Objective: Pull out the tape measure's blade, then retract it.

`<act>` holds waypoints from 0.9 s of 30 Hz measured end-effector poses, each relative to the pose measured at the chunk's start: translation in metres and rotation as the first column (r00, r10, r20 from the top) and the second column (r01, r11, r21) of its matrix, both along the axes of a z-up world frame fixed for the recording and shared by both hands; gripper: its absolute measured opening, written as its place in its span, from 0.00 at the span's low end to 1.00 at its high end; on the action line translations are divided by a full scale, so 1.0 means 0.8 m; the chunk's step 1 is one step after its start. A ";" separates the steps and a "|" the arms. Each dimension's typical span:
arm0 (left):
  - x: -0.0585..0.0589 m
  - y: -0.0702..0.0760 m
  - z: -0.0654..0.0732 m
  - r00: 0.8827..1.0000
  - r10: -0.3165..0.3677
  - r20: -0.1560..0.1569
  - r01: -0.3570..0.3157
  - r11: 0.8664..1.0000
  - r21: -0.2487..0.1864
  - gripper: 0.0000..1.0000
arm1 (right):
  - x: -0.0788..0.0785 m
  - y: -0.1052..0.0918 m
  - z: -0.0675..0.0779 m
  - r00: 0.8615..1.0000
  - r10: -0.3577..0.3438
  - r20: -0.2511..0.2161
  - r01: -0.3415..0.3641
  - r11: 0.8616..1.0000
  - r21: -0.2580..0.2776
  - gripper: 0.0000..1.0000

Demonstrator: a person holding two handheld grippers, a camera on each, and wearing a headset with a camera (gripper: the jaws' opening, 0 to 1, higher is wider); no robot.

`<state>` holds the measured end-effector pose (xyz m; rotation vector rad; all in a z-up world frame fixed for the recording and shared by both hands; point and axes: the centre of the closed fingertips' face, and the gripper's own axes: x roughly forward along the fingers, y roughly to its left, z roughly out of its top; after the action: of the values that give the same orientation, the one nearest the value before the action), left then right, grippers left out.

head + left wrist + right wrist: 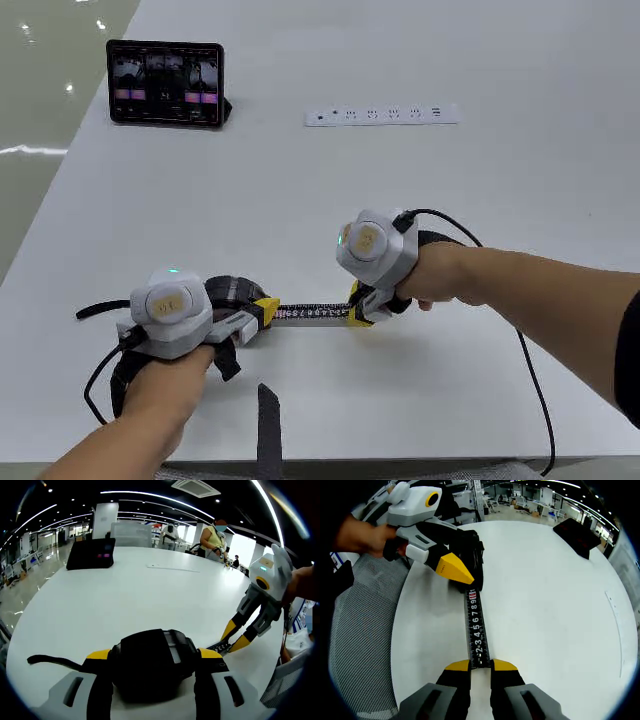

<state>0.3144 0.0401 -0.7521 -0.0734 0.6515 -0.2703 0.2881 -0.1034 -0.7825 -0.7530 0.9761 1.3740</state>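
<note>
The tape measure's black case (232,293) lies on the white bench (420,180) near the front edge, clamped between the yellow-tipped jaws of the left hand-held gripper (250,305). In the left gripper view the case (150,662) sits between the two jaws, which press on its sides, and a thin black strap (55,662) trails from it across the bench top.

The blade (310,314) is drawn out a short way and runs to the right, low over the surface. Its printed numbers read clearly in the right gripper view, where the blade (477,625) stretches from the case (467,545) straight down to the right hand-held gripper (481,666). That gripper's jaws are closed narrowly on the blade's free end, with the yellow tips on either side of it. In the head view the right hand-held gripper (358,310) stands tilted down onto the blade end, and a black cable (500,290) loops from it along the person's forearm.

Farther back on the bench, well apart from the work, a white power strip (380,115) lies flat and a dark tablet (165,83) stands propped with its screen lit. A grey mesh chair back (360,630) shows beside the bench edge.
</note>
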 end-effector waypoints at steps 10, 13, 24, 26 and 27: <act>-0.001 0.000 0.000 1.000 0.000 -0.006 0.000 1.000 -0.002 0.62 | 0.000 0.007 0.000 1.000 0.003 0.000 -0.003 1.000 0.003 0.10; -0.001 0.000 0.000 1.000 0.000 -0.007 0.000 1.000 -0.001 0.62 | 0.000 0.009 0.000 1.000 0.002 0.002 -0.002 1.000 0.004 0.10; -0.001 0.000 0.000 1.000 0.000 -0.010 0.000 1.000 -0.003 0.62 | -0.001 0.017 0.000 1.000 0.002 0.002 -0.002 1.000 0.008 0.10; -0.001 0.000 0.000 1.000 0.000 -0.012 0.000 1.000 -0.004 0.62 | -0.002 0.020 0.000 1.000 0.001 0.000 -0.001 1.000 0.013 0.10; -0.001 0.000 0.000 1.000 0.000 -0.012 -0.001 1.000 -0.005 0.62 | -0.002 0.022 0.000 1.000 0.000 0.000 0.000 1.000 0.016 0.10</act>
<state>0.3134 0.0401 -0.7522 -0.0799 0.6629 -0.2712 0.2867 -0.0859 -0.7826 -0.7416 0.9637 1.3802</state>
